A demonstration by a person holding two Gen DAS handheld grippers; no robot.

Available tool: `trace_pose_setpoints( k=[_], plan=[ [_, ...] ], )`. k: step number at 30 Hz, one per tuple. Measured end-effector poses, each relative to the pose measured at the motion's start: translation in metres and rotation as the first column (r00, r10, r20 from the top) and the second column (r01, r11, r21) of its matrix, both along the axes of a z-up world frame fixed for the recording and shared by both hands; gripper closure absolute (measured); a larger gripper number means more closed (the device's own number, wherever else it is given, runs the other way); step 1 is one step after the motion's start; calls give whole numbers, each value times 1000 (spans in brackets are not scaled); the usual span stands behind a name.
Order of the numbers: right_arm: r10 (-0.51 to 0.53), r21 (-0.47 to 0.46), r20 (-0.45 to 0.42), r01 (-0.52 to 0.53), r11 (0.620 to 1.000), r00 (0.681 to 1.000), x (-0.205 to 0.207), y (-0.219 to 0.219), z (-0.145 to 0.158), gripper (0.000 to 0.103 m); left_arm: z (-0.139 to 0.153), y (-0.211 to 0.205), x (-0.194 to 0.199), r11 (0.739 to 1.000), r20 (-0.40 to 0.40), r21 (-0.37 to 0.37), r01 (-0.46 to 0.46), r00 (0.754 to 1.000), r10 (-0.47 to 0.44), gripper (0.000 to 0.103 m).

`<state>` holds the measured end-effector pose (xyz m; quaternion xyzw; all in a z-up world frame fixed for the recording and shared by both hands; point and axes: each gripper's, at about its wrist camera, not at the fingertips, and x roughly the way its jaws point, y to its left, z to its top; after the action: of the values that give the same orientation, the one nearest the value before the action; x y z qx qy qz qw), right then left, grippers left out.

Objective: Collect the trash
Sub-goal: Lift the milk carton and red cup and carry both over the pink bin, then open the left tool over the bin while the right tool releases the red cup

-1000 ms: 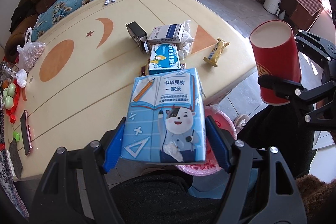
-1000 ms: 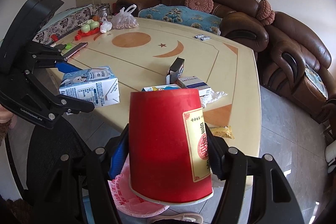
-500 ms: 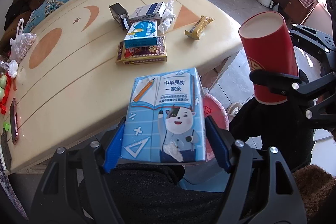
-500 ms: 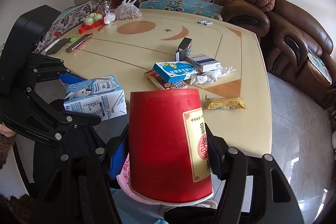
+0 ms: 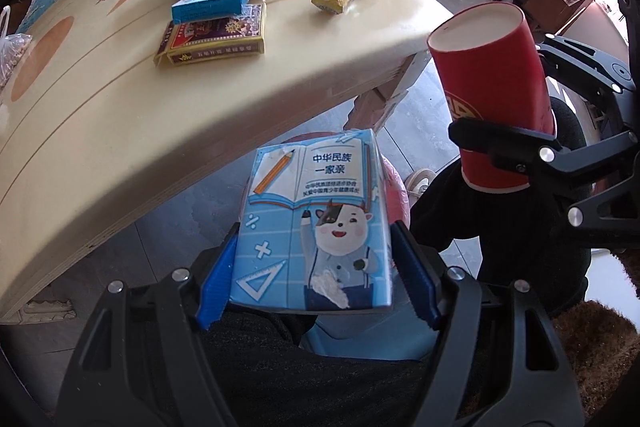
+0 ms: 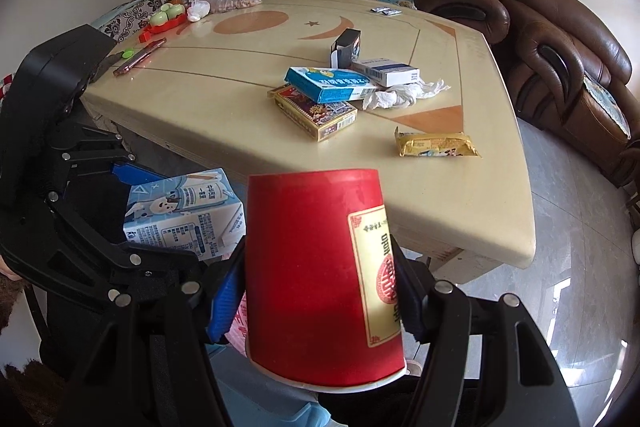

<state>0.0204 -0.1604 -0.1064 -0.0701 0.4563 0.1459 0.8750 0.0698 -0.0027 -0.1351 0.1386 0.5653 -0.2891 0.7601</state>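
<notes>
The blue milk carton (image 5: 312, 227), a glossy printed cardboard block, sits pinched in the left gripper (image 5: 312, 267) off the table's (image 5: 160, 131) near edge, above a pink-lined bin (image 5: 394, 187). To its right, the right gripper (image 6: 320, 291) squeezes a smooth red paper cup (image 6: 316, 275). Released too soon, either might bounce off the bin's rim; the tapered cup could slip. Boxes, crumpled tissue (image 6: 400, 95) and a foil wrapper (image 6: 436, 145) remain on the table.

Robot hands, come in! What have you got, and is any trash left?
Left gripper shut on milk carton. Right gripper shut on red cup. Boxes, tissue, wrapper on table. Nothing blocking.
</notes>
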Motion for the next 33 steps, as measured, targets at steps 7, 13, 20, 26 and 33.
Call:
trace_pose_setpoints(
  k=[7,13,20,26,33],
  plan=[
    [-27,15,-57,28,1000,998,4,-4,-31,40,-35,-2,0,1000,-69,-8,-9,998,8,32],
    [-44,19,-108,46,999,993,9,-3,-62,40,-67,-1,2,999,-139,-27,-38,990,34,32],
    [-77,14,-174,81,997,982,17,-5,-104,40,-108,-8,4,998,-220,10,-65,973,66,32],
    [-102,15,-225,108,994,969,27,-9,-137,40,-137,-6,12,993,-288,47,-106,951,115,32],
    [-117,11,-287,125,992,951,41,-17,-172,40,-173,-10,19,986,-371,96,-136,914,162,32]
  ],
)
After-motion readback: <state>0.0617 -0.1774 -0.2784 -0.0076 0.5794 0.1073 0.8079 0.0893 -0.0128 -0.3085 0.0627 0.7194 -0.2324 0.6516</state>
